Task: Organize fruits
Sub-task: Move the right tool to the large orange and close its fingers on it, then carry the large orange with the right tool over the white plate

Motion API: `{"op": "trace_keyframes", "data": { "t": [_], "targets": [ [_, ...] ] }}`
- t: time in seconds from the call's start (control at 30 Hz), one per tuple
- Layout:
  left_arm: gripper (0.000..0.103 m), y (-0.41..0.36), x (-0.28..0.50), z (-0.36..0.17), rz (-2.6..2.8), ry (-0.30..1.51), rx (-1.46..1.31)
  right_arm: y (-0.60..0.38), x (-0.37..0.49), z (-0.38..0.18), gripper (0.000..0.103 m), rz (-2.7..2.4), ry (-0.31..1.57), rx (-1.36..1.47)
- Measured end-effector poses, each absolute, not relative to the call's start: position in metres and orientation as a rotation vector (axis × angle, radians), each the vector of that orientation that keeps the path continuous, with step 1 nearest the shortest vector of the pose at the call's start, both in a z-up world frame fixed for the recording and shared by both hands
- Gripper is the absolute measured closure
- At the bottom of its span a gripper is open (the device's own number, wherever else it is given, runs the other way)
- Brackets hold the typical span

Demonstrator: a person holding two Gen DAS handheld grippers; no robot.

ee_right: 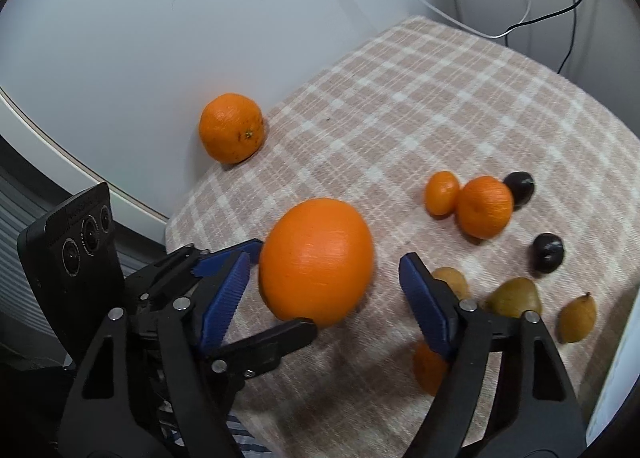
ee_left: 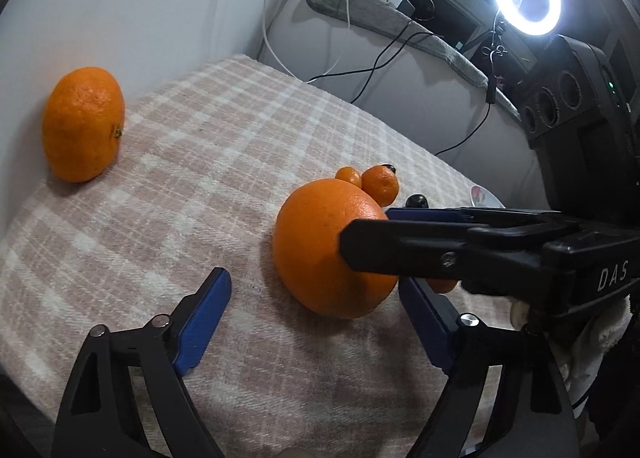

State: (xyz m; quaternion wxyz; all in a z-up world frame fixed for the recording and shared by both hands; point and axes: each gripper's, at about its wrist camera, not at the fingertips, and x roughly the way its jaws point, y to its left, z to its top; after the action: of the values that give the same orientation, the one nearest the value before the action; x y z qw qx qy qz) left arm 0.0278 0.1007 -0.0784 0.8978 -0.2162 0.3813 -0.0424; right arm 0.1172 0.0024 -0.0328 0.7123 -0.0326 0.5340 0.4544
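Judging from how the fruit lies, the sorting is at an early stage. A large orange (ee_right: pixel 316 262) near the middle of the right wrist view is flanked by both tools: the right gripper (ee_right: pixel 324 290) has its blue pads apart on either side of the orange, with a visible gap to each, so no clamp is seen. The left gripper (ee_left: pixel 316 298) is also shown with jaws apart in its own view, the orange lying toward its right pad; whether that pad touches cannot be told. A second orange (ee_right: pixel 232 128) rests alone against the white wall at upper left. Two small mandarins (ee_right: pixel 468 202) and two dark plums (ee_right: pixel 534 218) are clustered at right, with brownish pear-like fruits (ee_right: pixel 544 308) below them. Nothing is yet grouped by kind across the checked cloth (ee_right: pixel 400 106); most of the work remains.
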Motion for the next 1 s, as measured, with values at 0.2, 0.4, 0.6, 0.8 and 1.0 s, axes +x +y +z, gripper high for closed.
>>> {"op": "trace_keyframes", "data": {
  "t": [0.2, 0.4, 0.6, 0.8, 1.0],
  "targets": [
    [0.025, 0.098, 0.031, -0.078, -0.106, 0.792, -0.453, 0.011, 0.118, -0.038, 0.026, 1.028, 1.218, -0.078],
    [0.035, 0.097, 0.033, -0.079, -0.126, 0.793, -0.461, 0.012, 0.121, -0.045, 0.033, 1.029, 1.250, -0.070],
    [0.037, 0.093, 0.034, -0.076, -0.124, 0.794, -0.436, 0.013, 0.121, -0.046, 0.033, 1.020, 1.249, -0.055],
    [0.037, 0.090, 0.032, -0.069, -0.112, 0.782, -0.409, 0.011, 0.117, -0.038, 0.033, 1.021, 1.236, -0.044],
    [0.037, 0.084, 0.030, -0.056, -0.111, 0.756, -0.381, 0.002, 0.113, -0.025, 0.034, 1.027, 1.215, -0.023]
  ]
}}
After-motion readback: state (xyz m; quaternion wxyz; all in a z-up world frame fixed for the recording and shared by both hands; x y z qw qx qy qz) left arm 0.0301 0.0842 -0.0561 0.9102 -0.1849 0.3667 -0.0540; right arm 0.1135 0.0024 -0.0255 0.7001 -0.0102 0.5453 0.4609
